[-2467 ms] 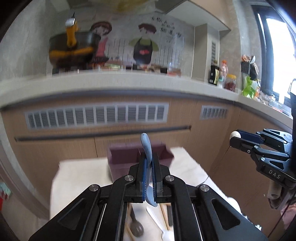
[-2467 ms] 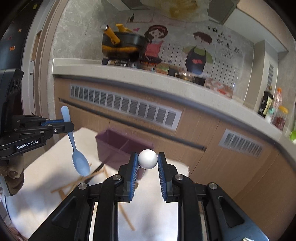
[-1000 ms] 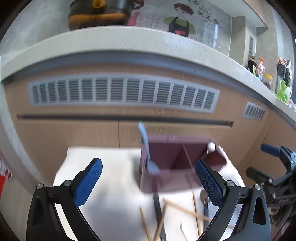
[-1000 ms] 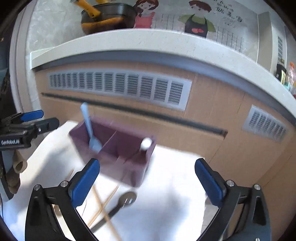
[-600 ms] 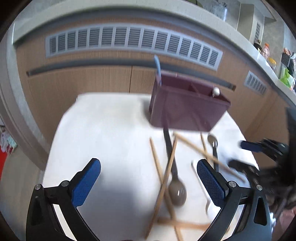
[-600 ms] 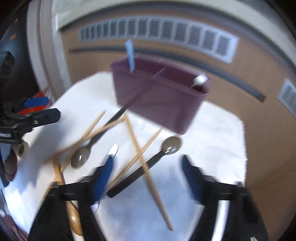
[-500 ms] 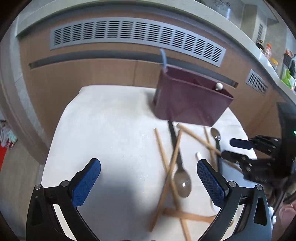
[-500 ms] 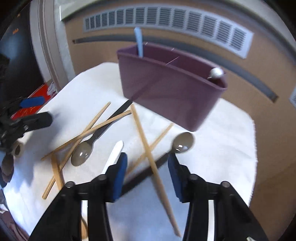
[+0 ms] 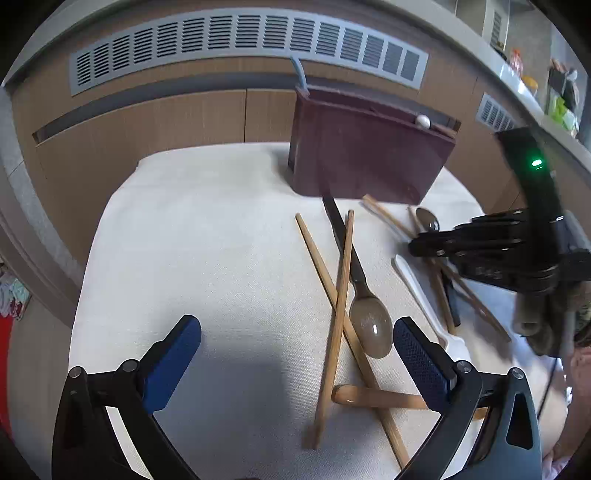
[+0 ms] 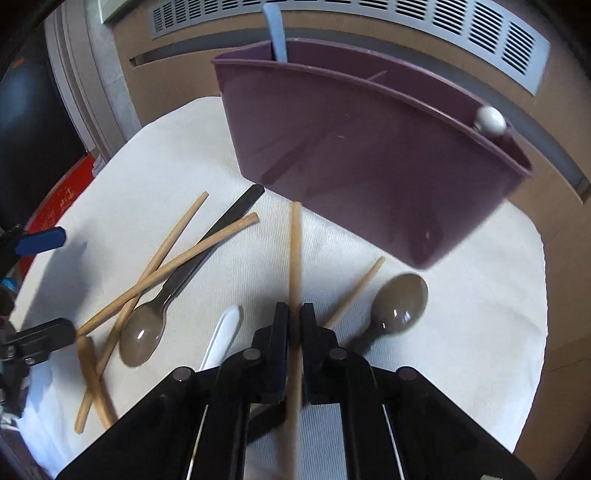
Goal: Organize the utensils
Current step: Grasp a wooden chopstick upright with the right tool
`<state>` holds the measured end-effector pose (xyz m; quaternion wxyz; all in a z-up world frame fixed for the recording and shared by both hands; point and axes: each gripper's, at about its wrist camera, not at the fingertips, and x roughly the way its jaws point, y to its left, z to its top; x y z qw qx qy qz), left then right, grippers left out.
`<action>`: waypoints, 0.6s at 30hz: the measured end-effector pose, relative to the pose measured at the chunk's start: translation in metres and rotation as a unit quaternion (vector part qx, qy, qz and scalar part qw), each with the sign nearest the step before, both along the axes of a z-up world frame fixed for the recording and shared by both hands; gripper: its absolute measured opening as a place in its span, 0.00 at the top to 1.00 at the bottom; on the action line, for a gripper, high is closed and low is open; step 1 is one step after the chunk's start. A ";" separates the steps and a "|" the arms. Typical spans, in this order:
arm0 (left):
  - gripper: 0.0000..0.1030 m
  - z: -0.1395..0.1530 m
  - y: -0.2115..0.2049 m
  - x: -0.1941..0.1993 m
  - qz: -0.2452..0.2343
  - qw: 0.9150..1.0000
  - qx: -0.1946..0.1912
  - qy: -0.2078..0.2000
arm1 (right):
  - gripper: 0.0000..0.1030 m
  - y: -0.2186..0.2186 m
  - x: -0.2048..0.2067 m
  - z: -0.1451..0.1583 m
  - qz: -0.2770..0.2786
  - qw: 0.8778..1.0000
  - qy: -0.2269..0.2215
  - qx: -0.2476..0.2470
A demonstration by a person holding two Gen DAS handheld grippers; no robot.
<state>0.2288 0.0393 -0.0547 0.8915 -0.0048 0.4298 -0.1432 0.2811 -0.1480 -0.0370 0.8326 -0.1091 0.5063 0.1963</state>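
A wooden chopstick [image 10: 295,258] lies on the white cloth [image 10: 461,332] at lower centre of the right wrist view, running from just below the purple holder [image 10: 369,166] down between the fingers of the right gripper [image 10: 294,321], whose jaws are pressed together on it. The holder stands in the upper half of that frame, with a blue spoon handle [image 10: 277,33] rising from its left compartment and a white ball-ended piece [image 10: 490,120] at its right end. To the right of the pinched chopstick a brown spoon [image 10: 397,301] lies bowl up; to the left are a white spoon handle [image 10: 221,338], a second brown spoon with a black handle [image 10: 142,338] and several crossed chopsticks [image 10: 166,269]. In the left wrist view the left gripper [image 9: 295,354] sits at the bottom of the frame, jaws spread wide and holding nothing, with two crossed chopsticks [image 9: 340,295] between its fingers.
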 end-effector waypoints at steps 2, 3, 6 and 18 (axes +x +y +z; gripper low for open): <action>0.00 -0.002 -0.006 0.005 -0.010 1.000 0.000 0.013 | 0.94 -0.013 -0.008 0.005 -0.010 1.000 0.002 0.014; 0.00 -0.003 -0.009 0.007 -0.017 1.000 0.004 0.016 | 0.94 -0.019 -0.013 0.008 -0.016 1.000 0.003 0.022; 0.06 -0.001 -0.021 0.013 -0.042 0.999 0.017 0.015 | 0.94 -0.043 -0.030 0.019 -0.035 0.998 0.003 0.050; 0.73 -0.002 -0.066 0.063 -0.103 0.991 0.047 0.072 | 0.94 -0.091 -0.063 0.034 -0.080 0.992 -0.012 0.102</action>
